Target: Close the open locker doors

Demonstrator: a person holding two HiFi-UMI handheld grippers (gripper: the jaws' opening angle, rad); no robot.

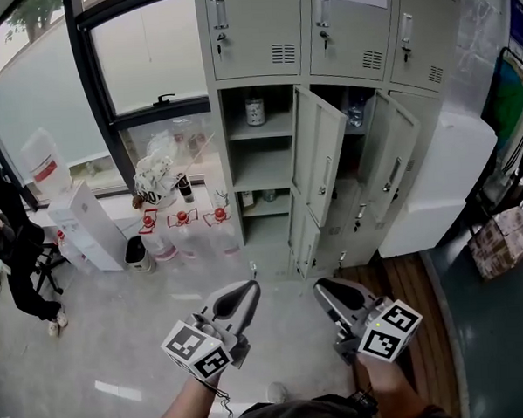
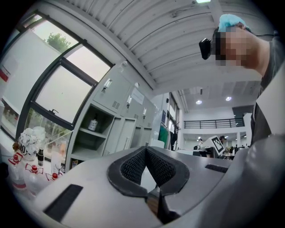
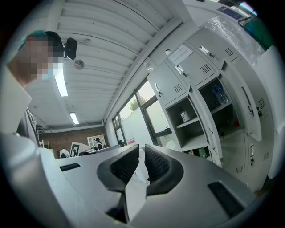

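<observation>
A grey locker cabinet (image 1: 325, 87) stands ahead across the floor, also showing in the left gripper view (image 2: 113, 120) and the right gripper view (image 3: 200, 102). Its top row is closed. Below that, two tall doors (image 1: 318, 157) (image 1: 390, 158) hang open, with smaller open doors (image 1: 302, 241) under them. The left compartment holds a bottle (image 1: 255, 110) on a shelf. My left gripper (image 1: 251, 286) (image 2: 145, 149) and right gripper (image 1: 321, 285) (image 3: 139, 148) are held side by side, well short of the lockers. Both are shut and hold nothing.
Large water bottles with red caps (image 1: 182, 230), a black bin (image 1: 137, 252) and a white box (image 1: 86, 223) sit under the window on the left. A white cabinet (image 1: 435, 186) stands right of the lockers. A person in black (image 1: 15, 260) is at the far left.
</observation>
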